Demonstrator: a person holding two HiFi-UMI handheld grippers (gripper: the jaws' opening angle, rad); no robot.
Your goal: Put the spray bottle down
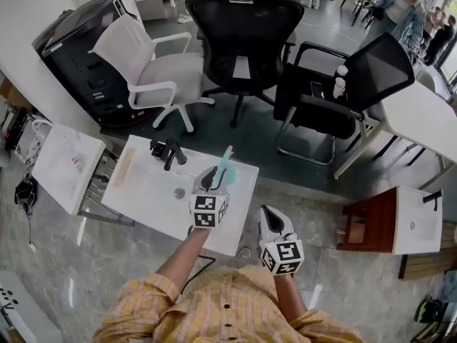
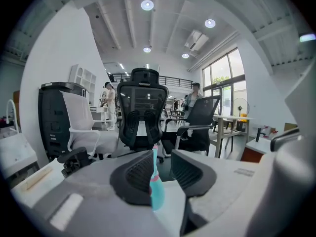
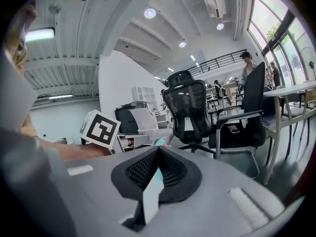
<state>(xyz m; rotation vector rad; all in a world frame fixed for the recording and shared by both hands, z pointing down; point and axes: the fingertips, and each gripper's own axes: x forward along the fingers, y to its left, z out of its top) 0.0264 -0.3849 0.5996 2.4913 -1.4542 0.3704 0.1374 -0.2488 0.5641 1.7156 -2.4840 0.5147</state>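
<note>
A slim teal thing (image 1: 226,164) with a thin neck lies near the far edge of the white table (image 1: 150,195). My left gripper (image 1: 214,180) reaches over the table to it. In the left gripper view the teal thing (image 2: 156,184) rests against the left pad while the right pad stands apart from it, so the left gripper (image 2: 163,157) is open. A black trigger-shaped object (image 1: 168,152), perhaps the spray bottle, lies further left on the table, also seen from the left gripper (image 2: 74,160). My right gripper (image 1: 270,218) hovers off the table's near right corner, and its fingertips meet (image 3: 158,152).
A small grey disc (image 1: 179,192) and a beige strip (image 1: 123,168) lie on the table. A white chair (image 1: 153,70) and two black chairs (image 1: 243,34) (image 1: 343,91) stand beyond it. A white side table (image 1: 64,166) is at left and a brown cabinet (image 1: 371,220) at right.
</note>
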